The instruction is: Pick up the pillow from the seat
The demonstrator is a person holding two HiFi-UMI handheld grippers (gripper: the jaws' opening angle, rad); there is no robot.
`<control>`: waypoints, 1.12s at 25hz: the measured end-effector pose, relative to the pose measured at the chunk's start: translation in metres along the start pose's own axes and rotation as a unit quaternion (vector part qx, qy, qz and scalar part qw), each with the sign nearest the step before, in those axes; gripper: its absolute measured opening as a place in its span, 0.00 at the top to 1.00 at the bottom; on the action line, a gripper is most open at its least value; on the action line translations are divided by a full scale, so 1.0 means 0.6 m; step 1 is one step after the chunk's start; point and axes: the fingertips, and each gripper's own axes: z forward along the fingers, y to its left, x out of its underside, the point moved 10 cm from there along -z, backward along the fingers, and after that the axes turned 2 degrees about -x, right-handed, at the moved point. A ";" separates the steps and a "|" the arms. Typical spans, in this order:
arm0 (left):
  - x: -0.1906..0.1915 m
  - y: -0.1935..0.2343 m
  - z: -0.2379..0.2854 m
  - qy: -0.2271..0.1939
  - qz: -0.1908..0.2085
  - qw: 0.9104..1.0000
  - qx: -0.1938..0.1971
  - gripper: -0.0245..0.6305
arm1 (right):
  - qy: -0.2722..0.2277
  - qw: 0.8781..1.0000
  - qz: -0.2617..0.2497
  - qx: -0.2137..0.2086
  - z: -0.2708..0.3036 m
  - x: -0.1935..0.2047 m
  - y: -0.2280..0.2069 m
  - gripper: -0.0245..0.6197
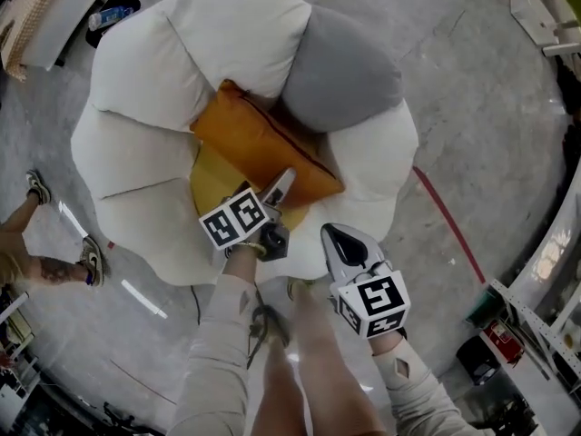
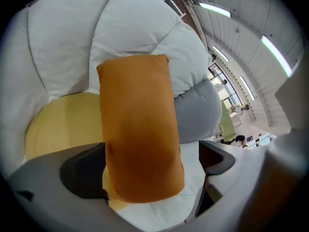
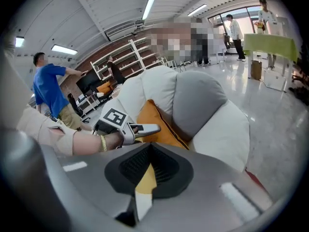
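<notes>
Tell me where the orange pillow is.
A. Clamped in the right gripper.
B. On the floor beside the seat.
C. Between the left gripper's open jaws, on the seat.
C: the left gripper view shows the pillow between the left gripper's parted jaws, one pad clear of it, on the seat.

Orange pillow (image 1: 263,148) with perhaps dark piping (image 1: 290,142), white seat (image 1: 136,80), one grey cushion (image 1: 345,71), yellow middle (image 1: 213,189), red floor line (image 1: 449,225)

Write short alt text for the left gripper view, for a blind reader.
An orange pillow lies between the open jaws of the left gripper. Behind it are the white padded seat, its yellow centre and a grey cushion.
</notes>
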 end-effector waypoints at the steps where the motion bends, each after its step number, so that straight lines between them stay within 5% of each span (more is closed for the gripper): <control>1: -0.004 0.007 0.012 -0.006 -0.016 1.000 0.002 0.07 | 0.004 1.000 0.001 0.002 0.004 0.007 -0.004 0.96; 4: -0.018 0.029 0.040 -0.019 -0.047 0.999 -0.007 0.06 | 0.011 1.000 0.005 0.002 0.016 0.022 -0.010 0.96; 22: -0.031 0.035 0.070 -0.015 -0.017 1.000 -0.017 0.07 | 0.016 1.000 0.008 0.004 0.041 0.024 -0.021 0.96; 28: -0.029 0.022 0.051 -0.009 -0.014 1.000 -0.027 0.34 | 0.015 1.000 0.008 0.004 0.038 0.029 -0.005 0.96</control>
